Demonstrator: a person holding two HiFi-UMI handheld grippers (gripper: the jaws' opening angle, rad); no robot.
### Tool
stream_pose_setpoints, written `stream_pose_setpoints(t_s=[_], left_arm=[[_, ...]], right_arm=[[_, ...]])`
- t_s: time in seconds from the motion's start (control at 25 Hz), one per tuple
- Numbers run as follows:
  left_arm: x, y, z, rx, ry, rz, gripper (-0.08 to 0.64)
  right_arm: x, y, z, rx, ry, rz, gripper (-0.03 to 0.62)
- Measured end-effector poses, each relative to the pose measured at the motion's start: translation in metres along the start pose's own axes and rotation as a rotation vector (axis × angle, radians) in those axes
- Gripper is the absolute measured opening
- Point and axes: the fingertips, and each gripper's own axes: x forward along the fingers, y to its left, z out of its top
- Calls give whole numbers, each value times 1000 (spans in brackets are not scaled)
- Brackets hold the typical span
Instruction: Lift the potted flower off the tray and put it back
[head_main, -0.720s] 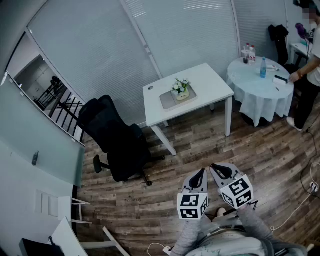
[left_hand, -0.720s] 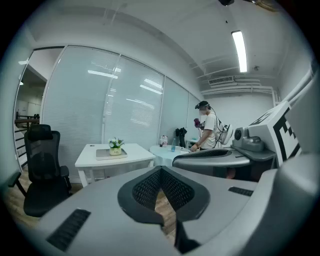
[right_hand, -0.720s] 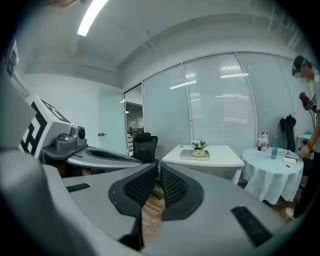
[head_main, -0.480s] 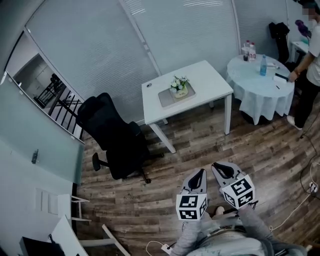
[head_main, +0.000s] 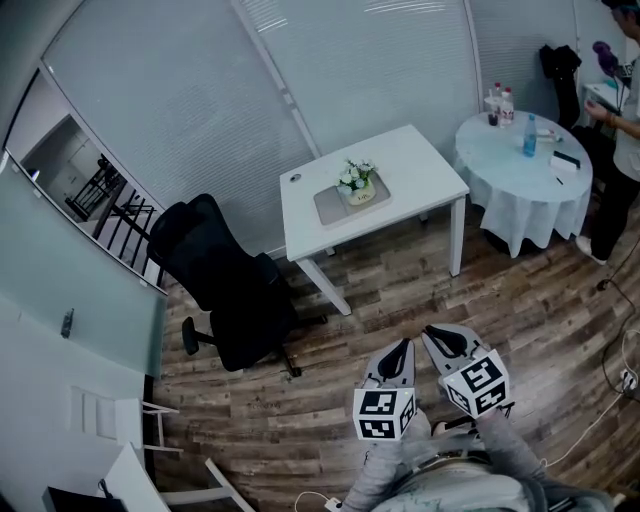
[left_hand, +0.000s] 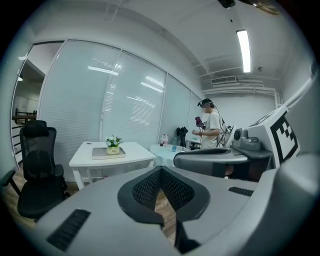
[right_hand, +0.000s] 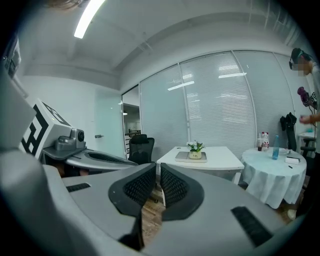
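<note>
The potted flower (head_main: 357, 180), white blooms in a small pale pot, stands on a flat grey tray (head_main: 334, 207) on the white table (head_main: 410, 165) across the room. It also shows far ahead in the left gripper view, potted flower (left_hand: 113, 144), and in the right gripper view, potted flower (right_hand: 195, 148). My left gripper (head_main: 401, 344) and right gripper (head_main: 428, 333) are held side by side low near my body, well short of the table. Both are shut with nothing between the jaws, left gripper (left_hand: 161, 172) and right gripper (right_hand: 157, 168).
A black office chair (head_main: 228, 290) stands left of the table. A round table with a white cloth (head_main: 520, 175) carries bottles (head_main: 527, 137) at the right. A person (head_main: 622, 110) stands beside it. Wood floor (head_main: 400, 290) lies between me and the white table.
Both grippers keep their place and stay shut. The head view has drifted slightly, and the person at the far right has shifted beside the round table.
</note>
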Motion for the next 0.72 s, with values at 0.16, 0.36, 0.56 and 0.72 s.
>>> stream_pose_setpoints(t_s=[0.16, 0.36, 0.56, 0.72], left_arm=[[24, 22, 13, 8, -4, -17, 11], [58, 50, 32, 9, -18, -50, 11], [85, 81, 50, 3, -28, -73, 11], [101, 105, 58, 0, -36, -89, 11]], right_arm=[[28, -13, 11, -15, -2, -10, 40], [68, -33, 26, -35, -1, -23, 40], [106, -45, 41, -43, -2, -37, 40], [134, -53, 47, -47, 5, -48, 40]])
